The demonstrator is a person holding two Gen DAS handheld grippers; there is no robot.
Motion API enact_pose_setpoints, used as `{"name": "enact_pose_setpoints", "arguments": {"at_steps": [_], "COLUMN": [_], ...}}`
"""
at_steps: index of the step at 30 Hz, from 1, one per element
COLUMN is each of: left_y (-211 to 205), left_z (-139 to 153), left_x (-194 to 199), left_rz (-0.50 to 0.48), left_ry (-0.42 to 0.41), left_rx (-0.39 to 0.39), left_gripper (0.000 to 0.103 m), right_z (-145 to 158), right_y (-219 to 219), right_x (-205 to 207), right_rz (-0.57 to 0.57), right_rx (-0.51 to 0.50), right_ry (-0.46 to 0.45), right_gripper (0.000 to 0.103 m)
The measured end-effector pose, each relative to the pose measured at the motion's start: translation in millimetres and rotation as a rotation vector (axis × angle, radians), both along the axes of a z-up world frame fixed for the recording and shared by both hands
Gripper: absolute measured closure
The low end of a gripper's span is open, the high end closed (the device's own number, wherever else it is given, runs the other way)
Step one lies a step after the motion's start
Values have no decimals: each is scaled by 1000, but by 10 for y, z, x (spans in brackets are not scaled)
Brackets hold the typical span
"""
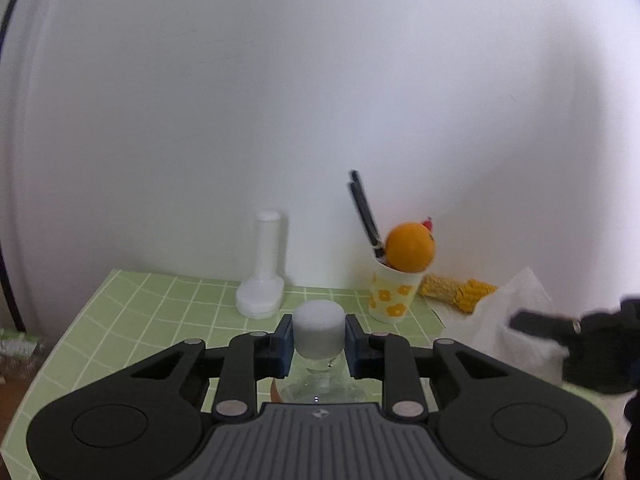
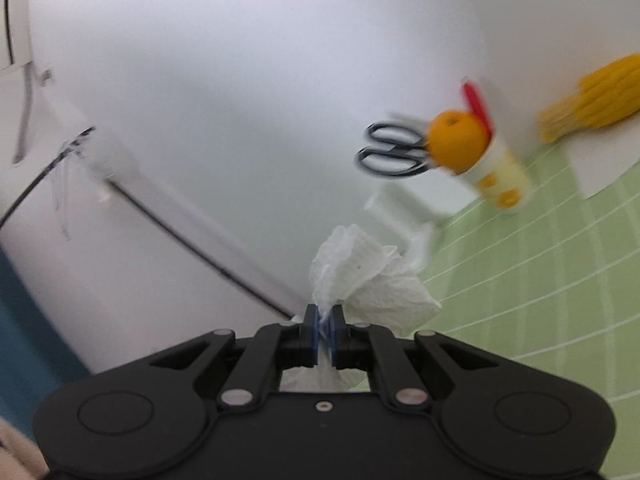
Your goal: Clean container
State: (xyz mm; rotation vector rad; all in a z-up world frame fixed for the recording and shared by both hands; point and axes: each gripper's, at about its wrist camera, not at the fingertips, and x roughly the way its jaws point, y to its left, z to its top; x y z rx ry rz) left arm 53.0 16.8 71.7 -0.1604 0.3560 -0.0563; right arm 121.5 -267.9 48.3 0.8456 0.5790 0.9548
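- Clear glass container (image 1: 316,384) with one white cap (image 1: 319,334) stands near on the green-tiled desk (image 1: 132,312); no readable writing anywhere.
- Left claw (image 1: 319,346) is closed around its neck.
- Right claw (image 2: 325,338) pinches one crumpled paper towel (image 2: 360,276), nearly shut.
- Far right: one flowered cup (image 1: 394,294), one orange (image 1: 410,246), one pair of scissors (image 2: 394,152).

Ahead of the claw we see a flowered cup (image 1: 391,295) holding an orange (image 1: 410,246) and scissors (image 1: 365,210); corn (image 1: 460,290) lies right of it, 1 white stand (image 1: 264,270) left, on the green-gridded desk (image 1: 132,320).
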Motion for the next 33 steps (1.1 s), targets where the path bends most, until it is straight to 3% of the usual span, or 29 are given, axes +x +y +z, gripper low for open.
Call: {"name": "enact_pose_setpoints", "arguments": {"at_steps": [8, 12, 16, 18, 28, 33], "left_y": [394, 548, 670, 722, 934, 951], "left_z": [-102, -145, -169, -189, -331, -357], "left_x": [-1, -25, -40, -44, -10, 17], "left_rz": [54, 80, 102, 114, 162, 167], "left_ry": [-3, -8, -5, -2, 2, -1], "left_rx": [-155, -202, -229, -235, -335, -347], "left_gripper": [74, 73, 72, 71, 71, 71], "right_z": [-247, -342, -327, -342, -609, -747], "right_y": [437, 688, 872, 909, 817, 872], "right_x": [225, 310, 290, 270, 422, 485], "right_rz": [88, 81, 74, 72, -45, -137], "right_rx": [27, -38, -166, -183, -43, 19], "right_ry": [93, 132, 114, 117, 299, 396], "right_gripper": [98, 98, 98, 98, 98, 98]}}
